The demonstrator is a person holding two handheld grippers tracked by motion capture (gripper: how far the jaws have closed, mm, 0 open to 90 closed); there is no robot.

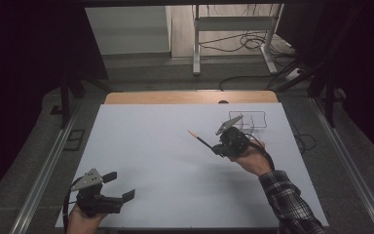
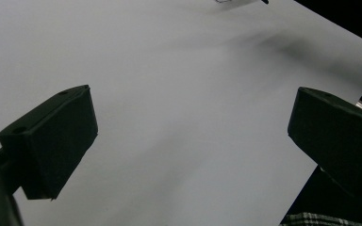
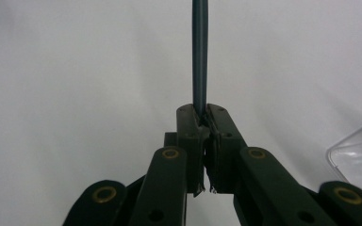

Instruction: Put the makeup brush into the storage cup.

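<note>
A thin dark pencil with an orange tip (image 1: pixel 200 140) sticks out to the upper left from my right gripper (image 1: pixel 219 148), held above the white table sheet (image 1: pixel 165 161). In the right gripper view the jaws are pressed together on the pencil's shaft (image 3: pixel 200 56), which runs straight up out of the frame. My left gripper (image 1: pixel 119 186) rests low at the sheet's near left corner, jaws spread wide with nothing between them; in its own view the two black fingers (image 2: pixel 52 141) stand far apart over bare sheet.
A clear plastic box (image 1: pixel 247 120) sits on the sheet just behind my right gripper, and its corner (image 3: pixel 358 155) shows in the right gripper view. The wooden table edge (image 1: pixel 190 97) runs along the far side. Metal rails flank the table.
</note>
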